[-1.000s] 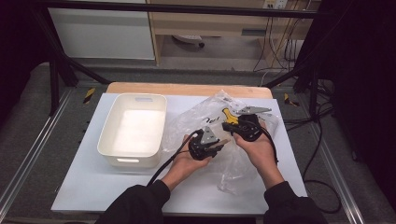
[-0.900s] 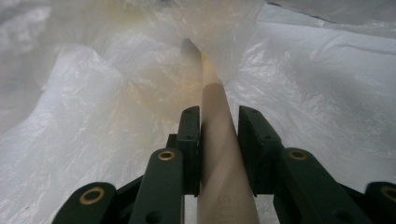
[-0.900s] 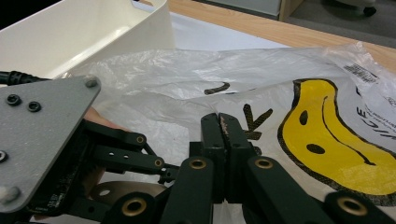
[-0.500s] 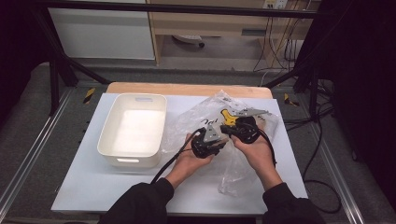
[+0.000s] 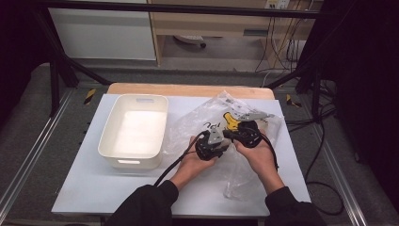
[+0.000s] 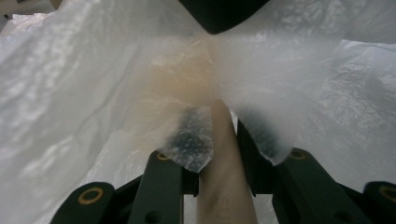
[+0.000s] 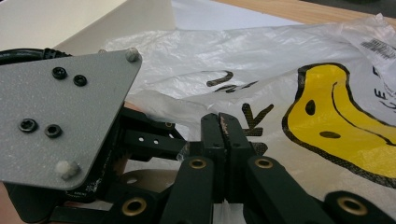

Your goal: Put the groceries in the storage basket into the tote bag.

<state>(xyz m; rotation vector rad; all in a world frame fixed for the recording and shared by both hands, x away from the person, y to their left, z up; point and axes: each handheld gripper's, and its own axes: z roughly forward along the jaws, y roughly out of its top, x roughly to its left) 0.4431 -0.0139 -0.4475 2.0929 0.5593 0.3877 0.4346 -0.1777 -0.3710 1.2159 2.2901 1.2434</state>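
Table (image 5: 94, 188) with a pale top carries a white bin (image 5: 134, 132), the landmark here, standing empty with its rim up. Just beside the bin's right wall lies a crumpled clear plastic bag (image 5: 207, 123) printed with a yellow banana figure (image 7: 336, 126). Both hands meet over the bag, near the bin's front right corner. Left gripper (image 5: 211, 143), the nearer of the two to the bin, has its jaws partly parted with bag film bunched between them and a finger (image 6: 224, 163) lying in the gap; whether the pads press the film cannot be told. Right gripper (image 7: 223, 135), touching it on the far side, has jaws pressed together, pinching the bag's film.
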